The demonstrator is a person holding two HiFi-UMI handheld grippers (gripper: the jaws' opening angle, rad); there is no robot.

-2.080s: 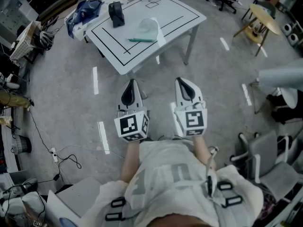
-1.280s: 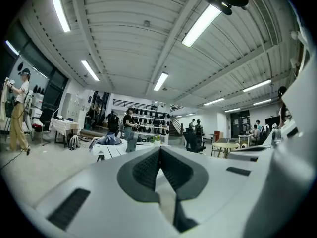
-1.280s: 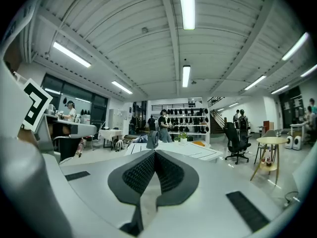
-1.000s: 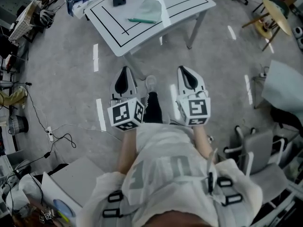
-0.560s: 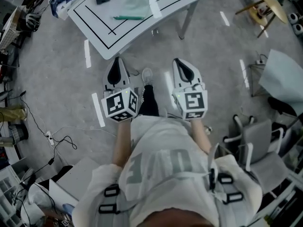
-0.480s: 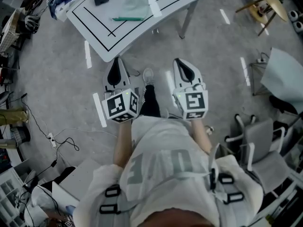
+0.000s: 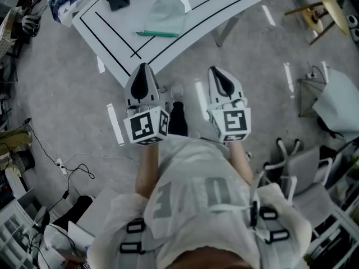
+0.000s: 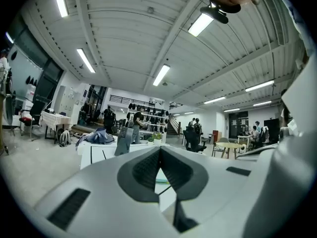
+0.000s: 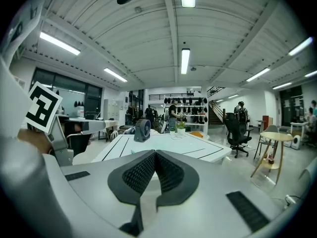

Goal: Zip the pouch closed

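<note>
Approach step, I judge: left gripper [image 7: 143,67] and right gripper [image 7: 218,72], jaws together and empty, hover before the table [image 7: 227,3]; next, reach the pouch [image 7: 166,17].

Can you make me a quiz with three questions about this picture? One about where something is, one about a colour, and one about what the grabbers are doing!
1. Where is the pouch?
A. On the floor
B. On the white table
C. In a gripper

2. What colour is the zipper strip?
A. Red
B. Yellow
C. Green

3. How are the left gripper and right gripper?
A. Both shut, empty
B. Both wide open
C. Both shut on the pouch

Answers: 1 B, it lies flat on the tabletop. 2 C, the strip along its edge is green. 3 A, each gripper view shows pads together, nothing between.
</note>
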